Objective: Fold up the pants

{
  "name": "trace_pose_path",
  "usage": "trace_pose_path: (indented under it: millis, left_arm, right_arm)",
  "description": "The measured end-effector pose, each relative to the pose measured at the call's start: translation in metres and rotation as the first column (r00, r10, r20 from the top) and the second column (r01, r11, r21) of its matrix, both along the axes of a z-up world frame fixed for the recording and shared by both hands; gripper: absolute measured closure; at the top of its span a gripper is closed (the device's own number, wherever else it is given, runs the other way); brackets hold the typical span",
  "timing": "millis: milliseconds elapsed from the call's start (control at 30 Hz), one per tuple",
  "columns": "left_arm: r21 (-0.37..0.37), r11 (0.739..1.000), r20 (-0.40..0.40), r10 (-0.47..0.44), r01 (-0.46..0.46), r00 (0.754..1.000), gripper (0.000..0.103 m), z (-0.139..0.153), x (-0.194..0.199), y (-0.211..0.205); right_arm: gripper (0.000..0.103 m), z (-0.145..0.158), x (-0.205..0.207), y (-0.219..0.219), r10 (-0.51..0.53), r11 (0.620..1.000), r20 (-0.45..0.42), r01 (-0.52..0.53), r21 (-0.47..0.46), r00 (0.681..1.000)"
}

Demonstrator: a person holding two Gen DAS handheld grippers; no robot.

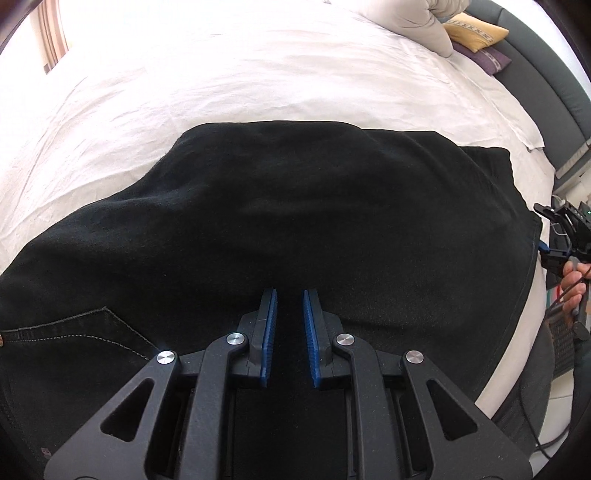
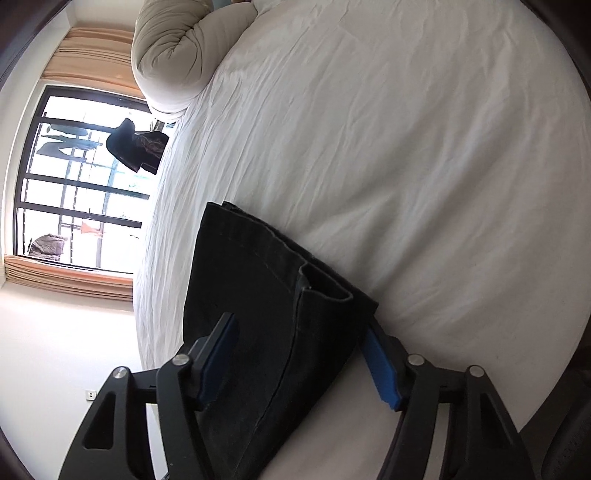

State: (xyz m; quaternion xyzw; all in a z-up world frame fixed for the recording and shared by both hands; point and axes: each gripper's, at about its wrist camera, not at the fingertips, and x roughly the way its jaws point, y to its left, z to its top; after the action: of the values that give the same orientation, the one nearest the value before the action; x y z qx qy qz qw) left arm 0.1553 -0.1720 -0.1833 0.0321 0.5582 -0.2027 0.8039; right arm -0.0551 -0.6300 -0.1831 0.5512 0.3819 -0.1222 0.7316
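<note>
Black pants (image 1: 295, 192) lie spread across the white bed sheet (image 1: 221, 74), with a stitched back pocket (image 1: 92, 332) at the lower left. My left gripper (image 1: 289, 291) stands over them with its blue pads (image 1: 269, 332) only a narrow gap apart, shut on a fold of the black cloth. In the right wrist view the leg end of the pants (image 2: 258, 314) with its hem (image 2: 325, 291) lies between the wide-apart fingers of my right gripper (image 2: 300, 321), which is open. At the far right of the left wrist view, a hand (image 1: 574, 288) holds that right gripper (image 1: 561, 236).
A rolled beige duvet (image 2: 173, 55) lies at the head of the bed, with a yellow cushion (image 1: 474, 33) and a purple one (image 1: 487, 59) beside it. A grey padded bed frame (image 1: 546, 85) runs along the right. A barred window (image 2: 74, 177) is past the bed's edge.
</note>
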Motion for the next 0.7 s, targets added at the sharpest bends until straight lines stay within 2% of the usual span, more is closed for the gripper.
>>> trace_pose_path:
  millis: [233, 300, 367, 467, 633, 700]
  left_arm:
    - [0.039, 0.999, -0.001, 0.001, -0.001, 1.0, 0.088, -0.004, -0.004, -0.005]
    - [0.037, 0.999, 0.0, 0.002, -0.002, 1.0, 0.088, -0.005, -0.005, -0.005]
    - [0.028, 1.0, -0.004, 0.004, -0.004, 1.0, 0.088, -0.007, -0.004, -0.007]
    - [0.024, 1.0, -0.014, 0.006, -0.005, 1.0, 0.088, -0.008, -0.003, -0.006]
    - [0.02, 1.0, -0.026, 0.009, -0.008, 1.0, 0.088, -0.007, -0.001, -0.004]
    - [0.042, 0.999, -0.016, 0.002, -0.002, 1.0, 0.088, -0.005, -0.002, -0.007]
  right_arm:
    - [0.054, -0.004, -0.001, -0.001, -0.015, 1.0, 0.02, 0.014, 0.025, 1.0]
    - [0.063, -0.007, -0.001, -0.002, -0.024, 0.999, 0.032, 0.022, 0.038, 0.999]
    - [0.08, -0.013, -0.006, -0.005, -0.042, 0.997, 0.049, 0.039, 0.066, 0.998]
    - [0.083, -0.02, -0.015, -0.006, -0.077, 0.991, 0.095, 0.066, 0.114, 0.993]
    - [0.085, -0.02, -0.025, -0.004, -0.108, 0.988, 0.135, 0.091, 0.123, 0.985]
    - [0.087, -0.018, -0.025, -0.002, -0.108, 0.99, 0.132, 0.094, 0.105, 0.985]
